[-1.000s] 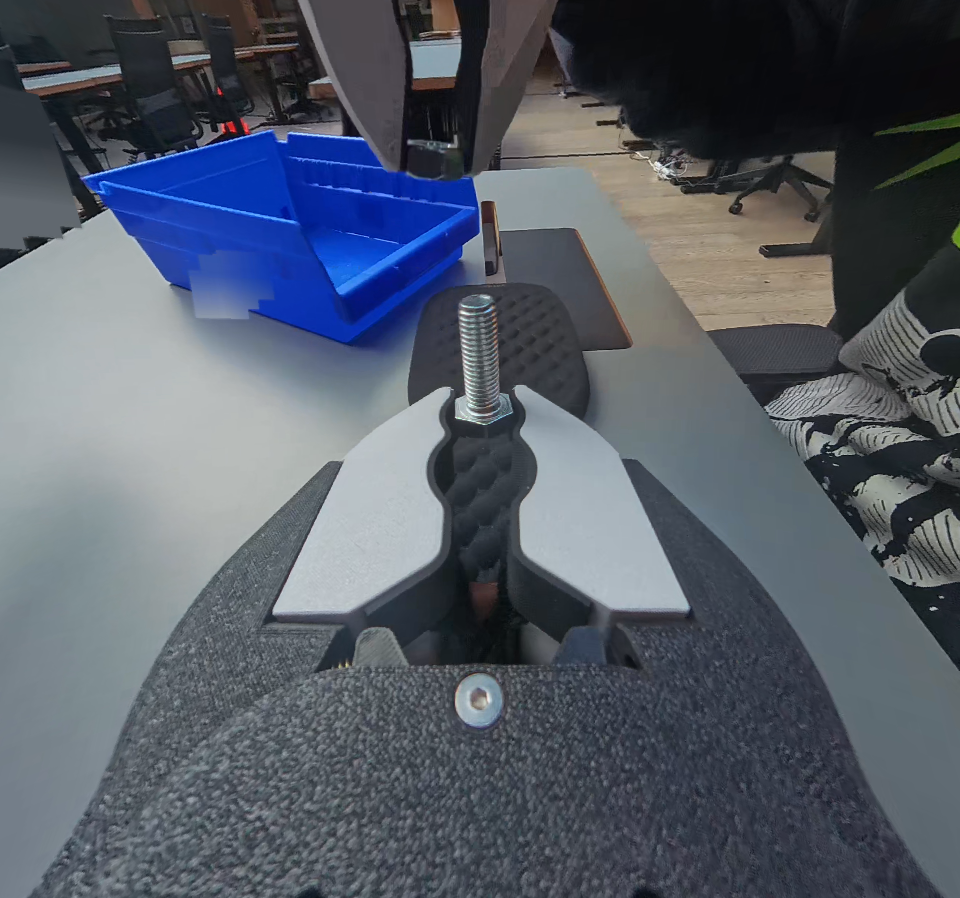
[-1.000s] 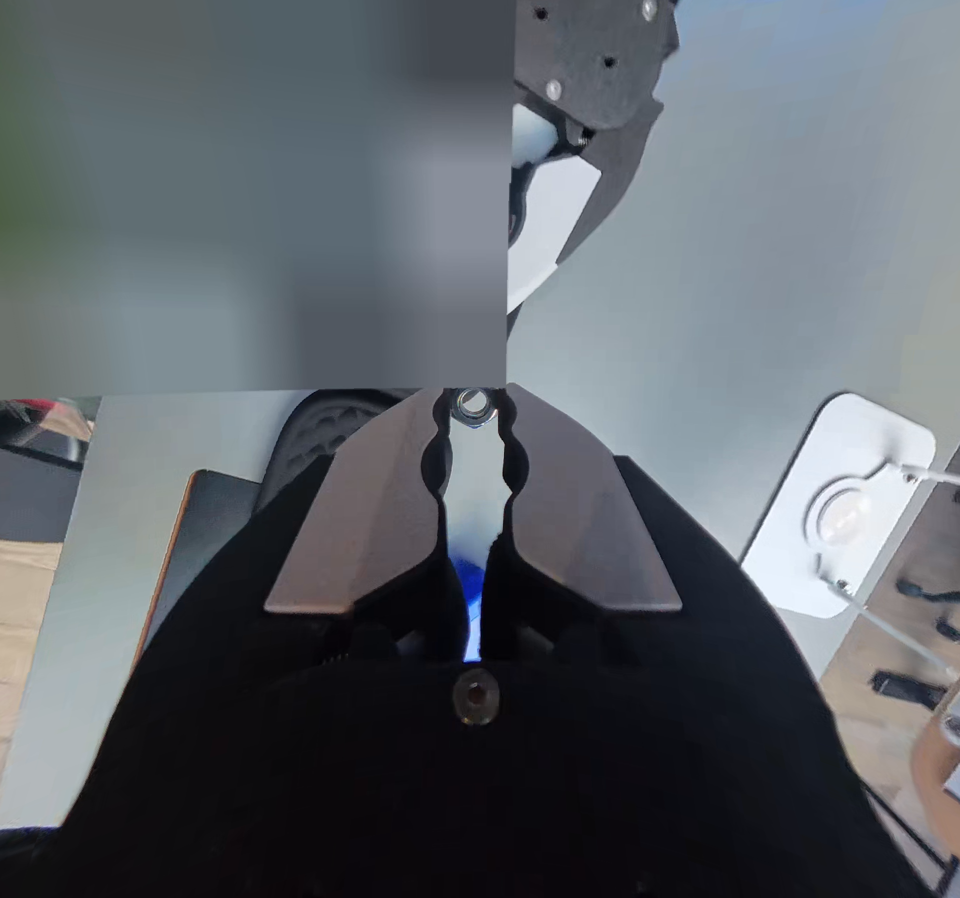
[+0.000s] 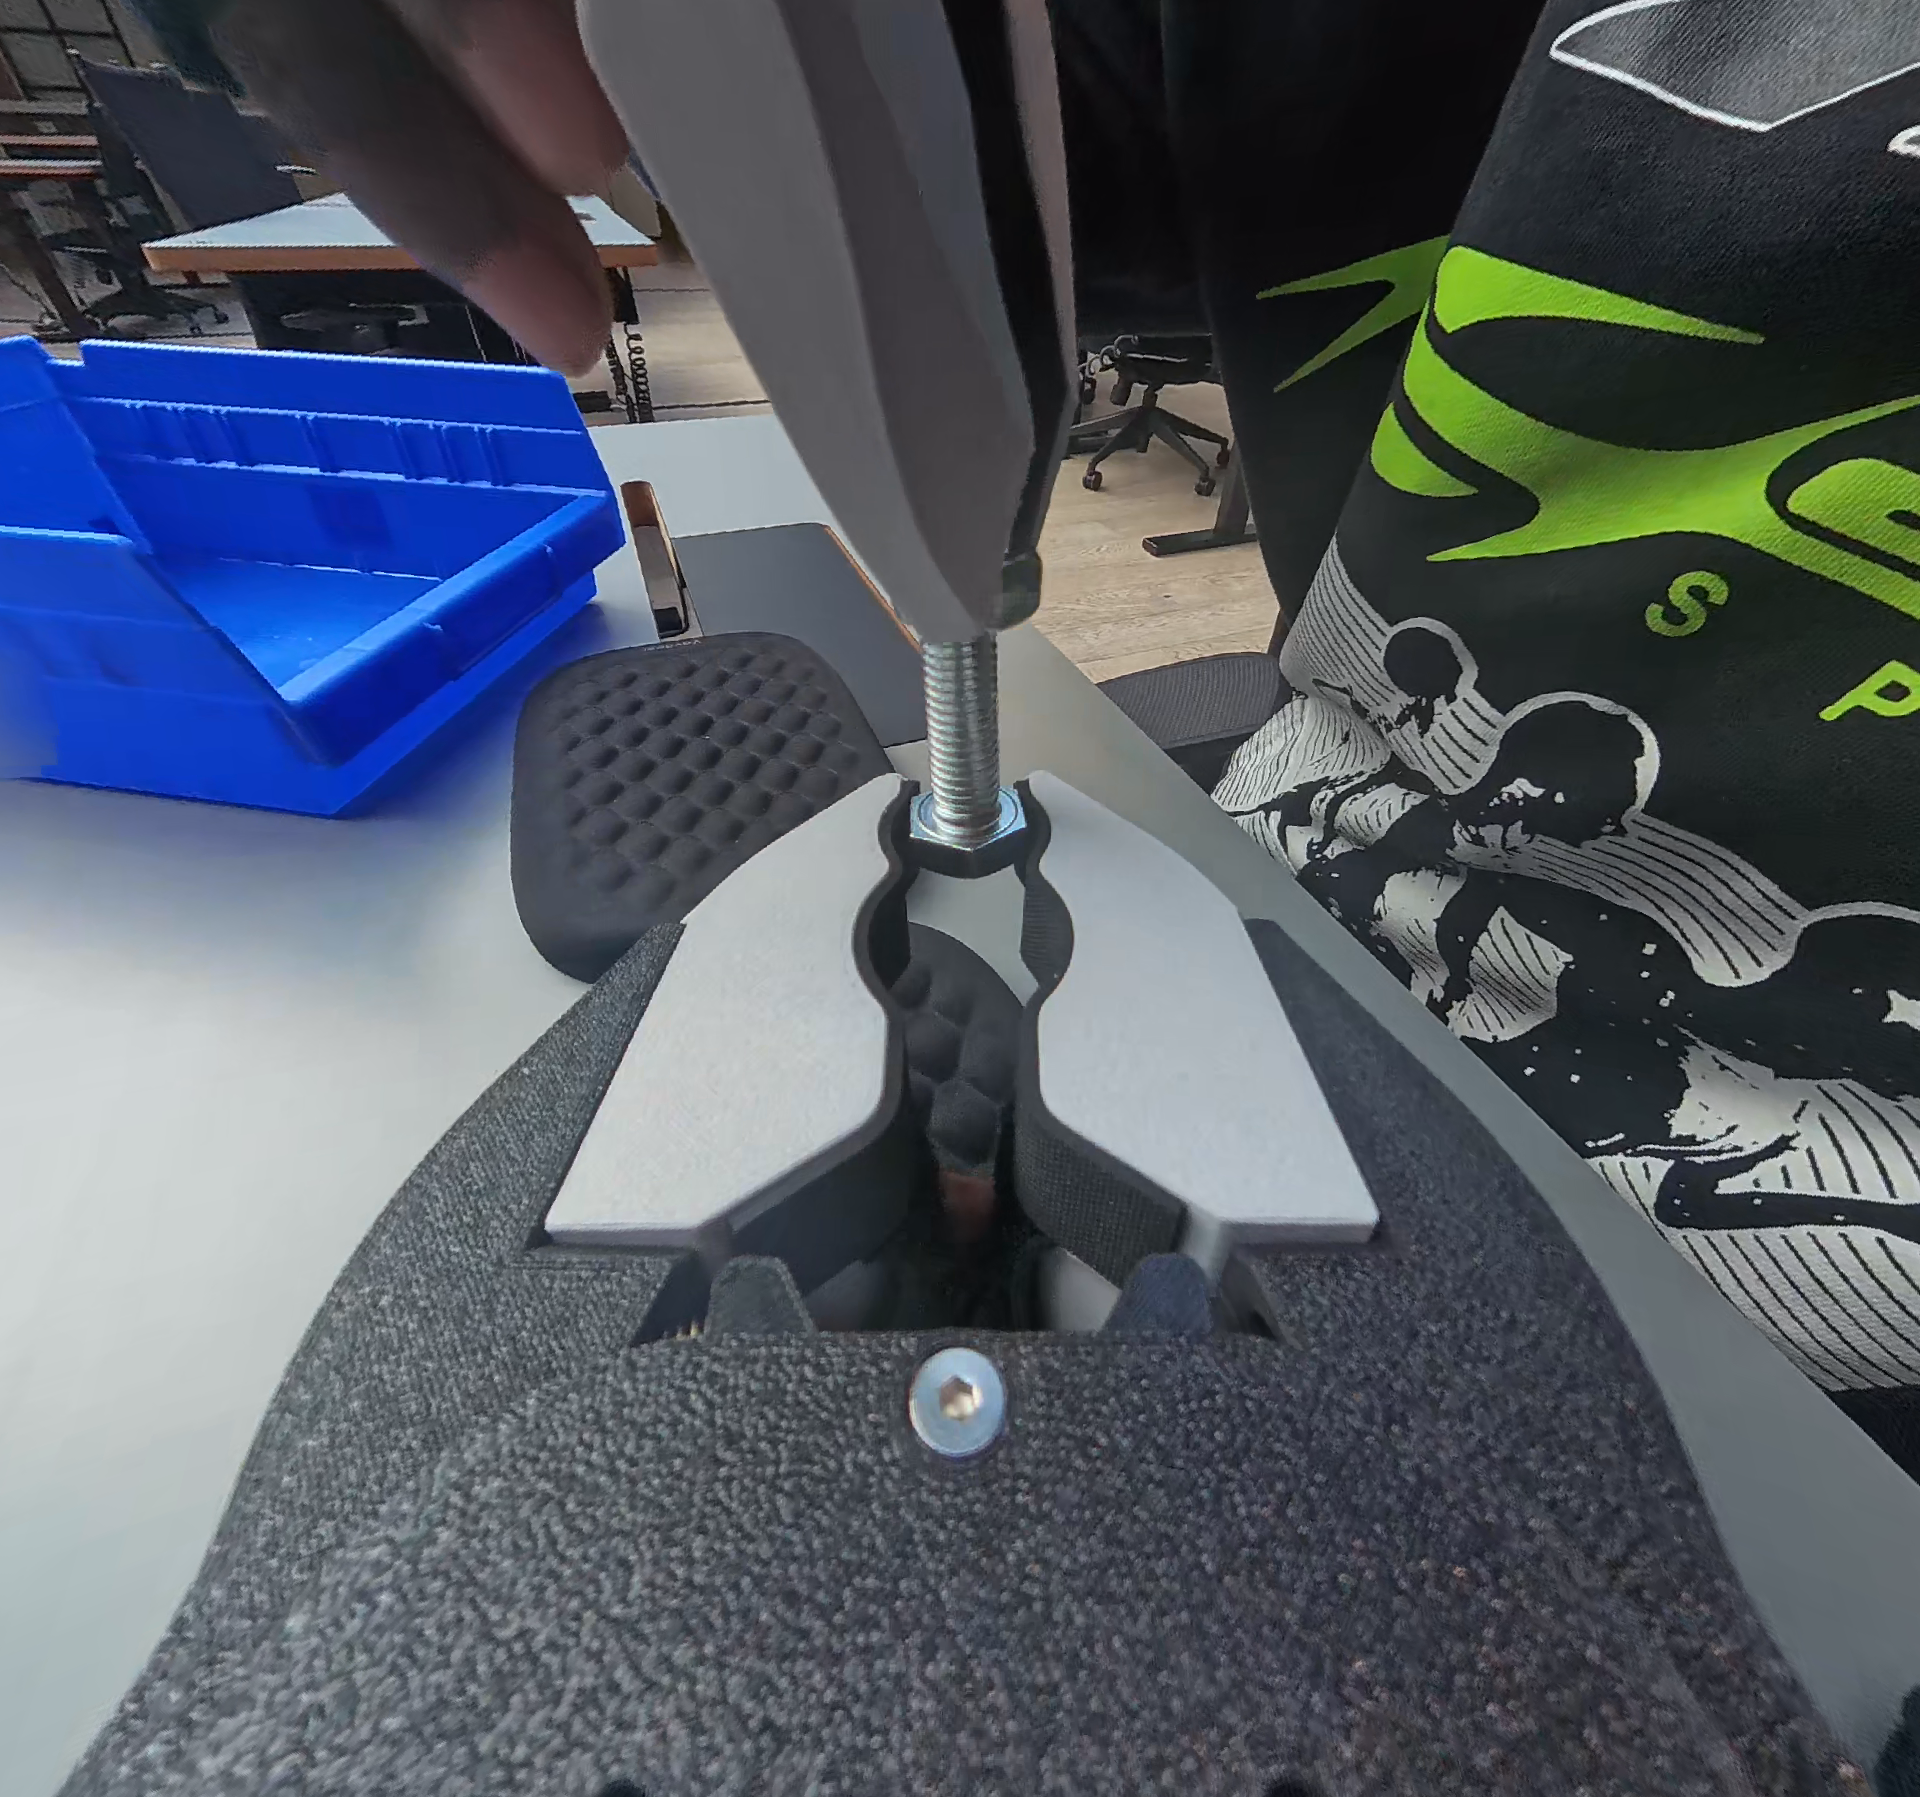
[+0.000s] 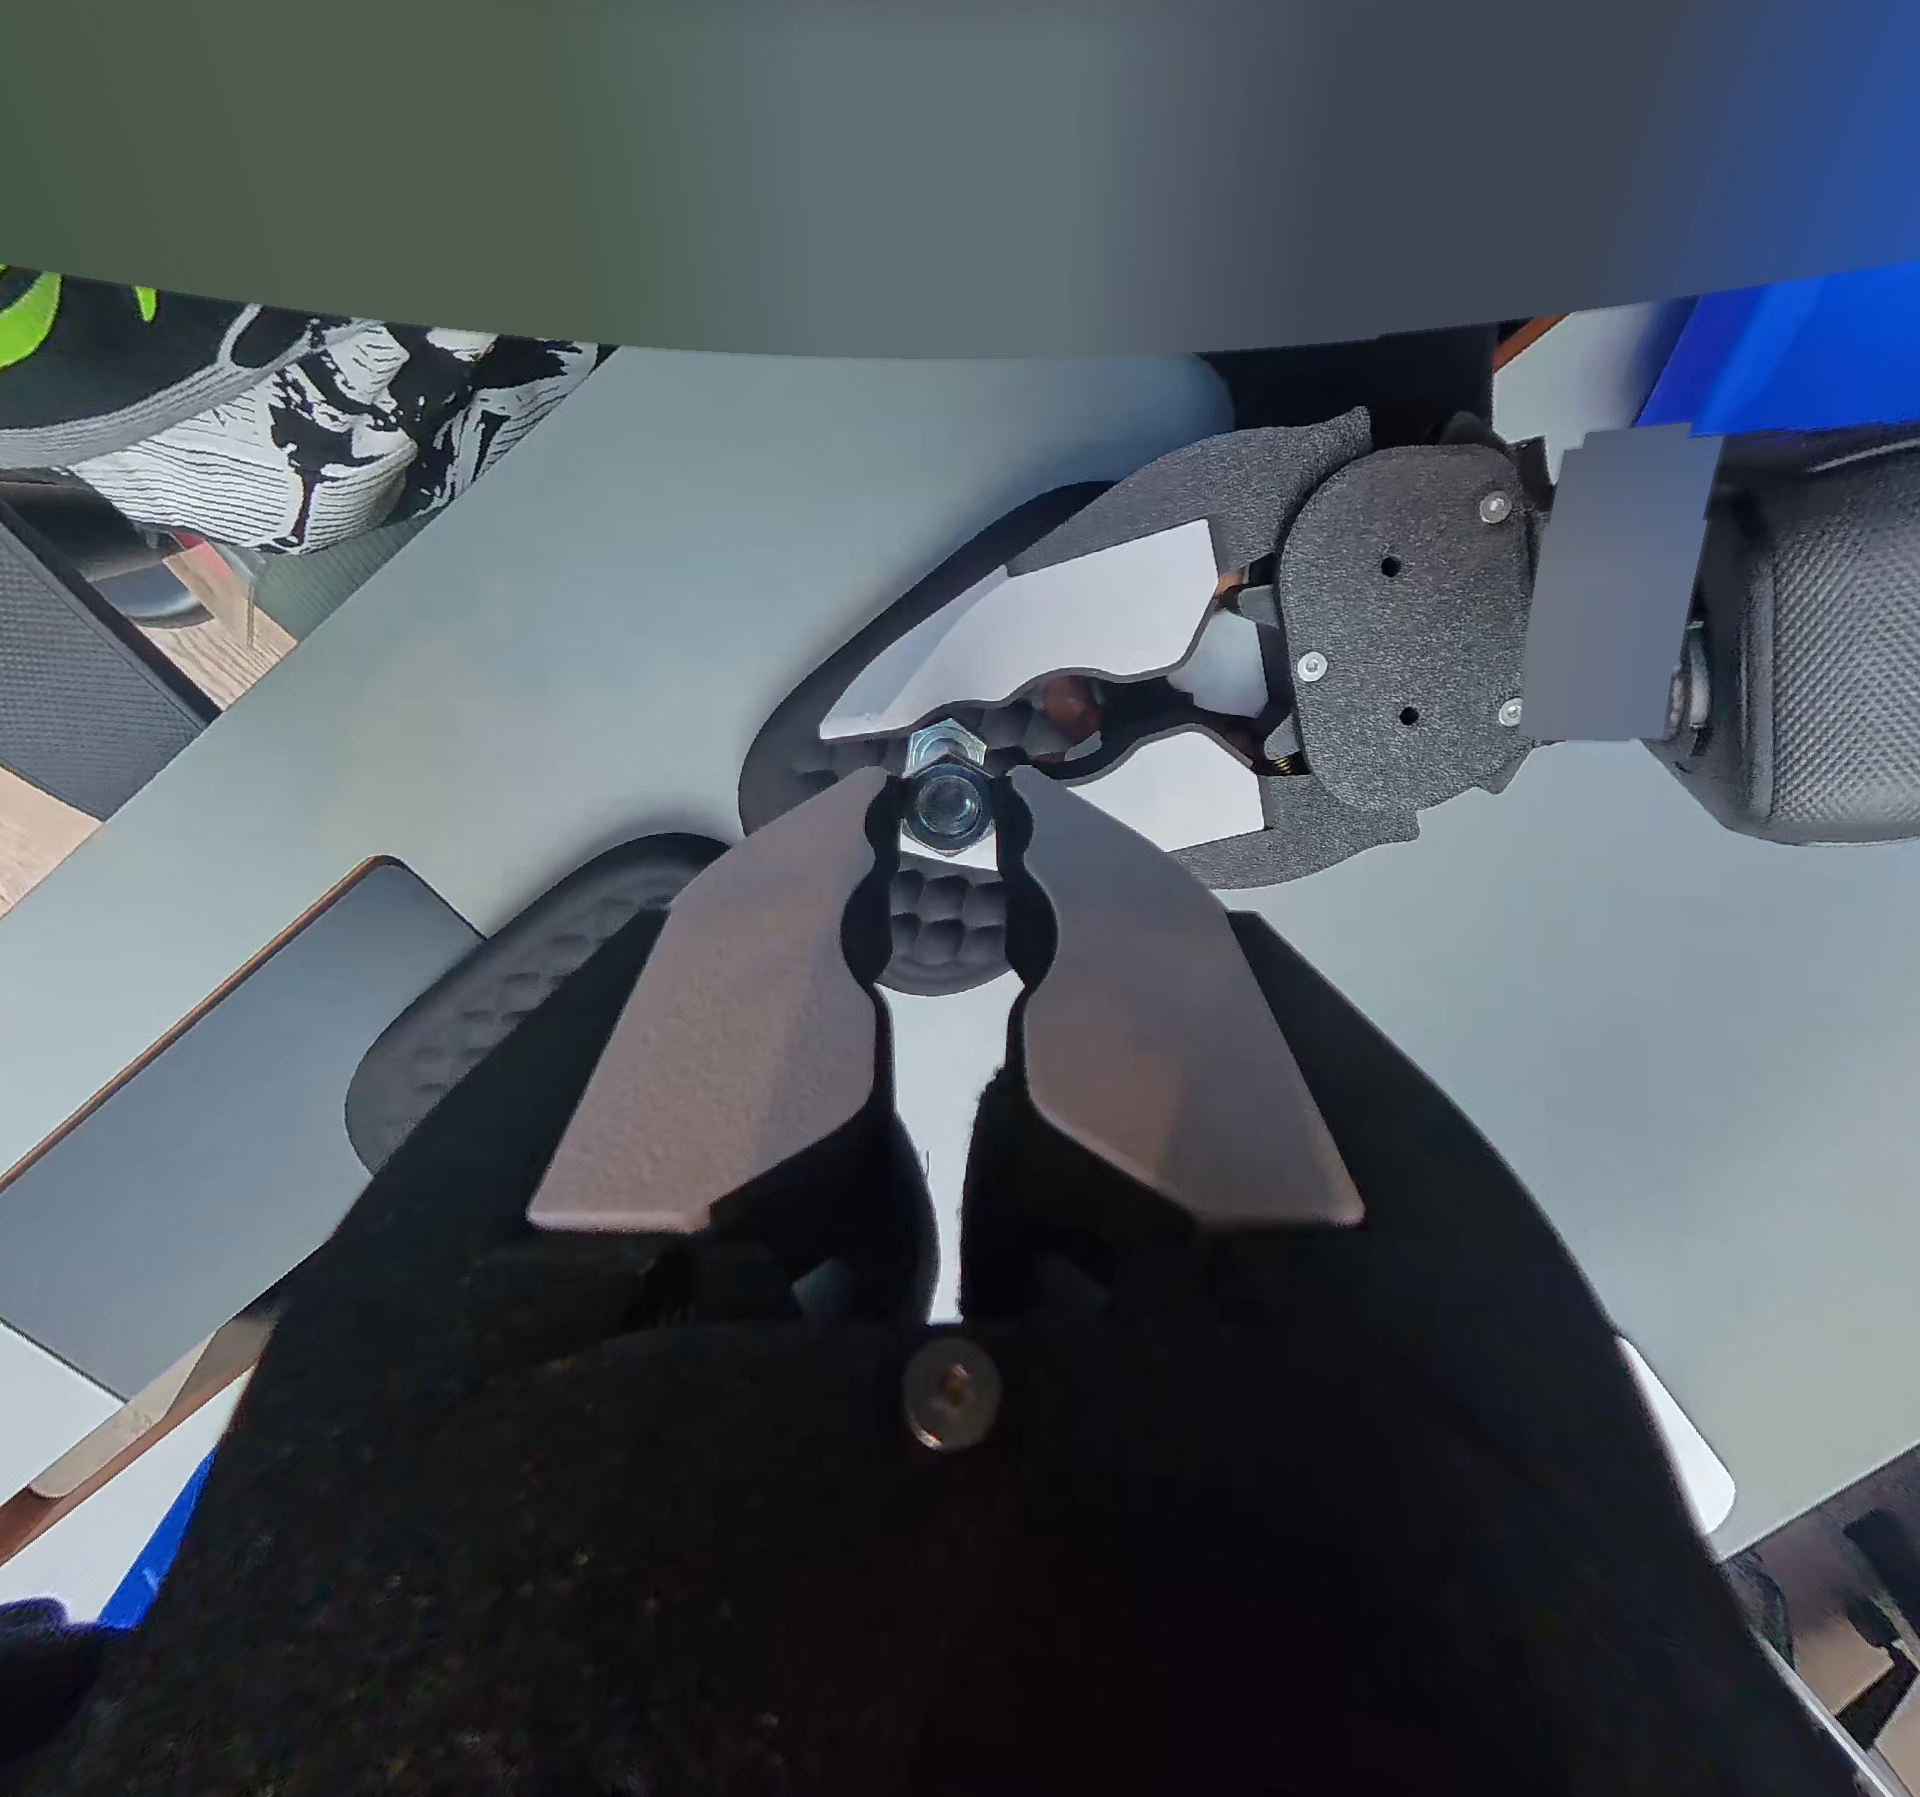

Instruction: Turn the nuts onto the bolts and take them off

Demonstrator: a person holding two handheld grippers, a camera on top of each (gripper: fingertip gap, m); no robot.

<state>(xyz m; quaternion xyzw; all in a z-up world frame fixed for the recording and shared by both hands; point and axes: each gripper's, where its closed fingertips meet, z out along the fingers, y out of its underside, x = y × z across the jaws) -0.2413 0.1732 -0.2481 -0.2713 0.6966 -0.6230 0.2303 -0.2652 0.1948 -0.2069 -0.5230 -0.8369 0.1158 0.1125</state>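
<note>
My left gripper (image 3: pixel 966 817) is shut on the hex head of a silver bolt (image 3: pixel 961 719) and holds it upright above the grey table (image 3: pixel 208 1020). My right gripper (image 3: pixel 982 599) comes down from above, and its tips sit on the bolt's top end. In the right wrist view my right gripper (image 4: pixel 943 797) is shut on a silver nut (image 4: pixel 943 805) that lies over the bolt's end. The bolt's head (image 4: pixel 940 741) shows just beyond it, between the left gripper's fingers (image 4: pixel 1039 625). In the left wrist view the nut is hidden by the right gripper's fingers.
A blue bin (image 3: pixel 291 584) stands at the left. A black dimpled pad (image 3: pixel 686 791) and a dark mat (image 3: pixel 769 573) lie behind the bolt. A person's printed clothing (image 3: pixel 1558 812) is close past the table's right edge. A hand (image 3: pixel 447 147) shows at the upper left. My right fingertips sit around 5 cm from my left ones.
My right gripper has come down with the nut onto the top of the bolt. My left gripper has shifted toward the table's right edge, still holding the bolt.
</note>
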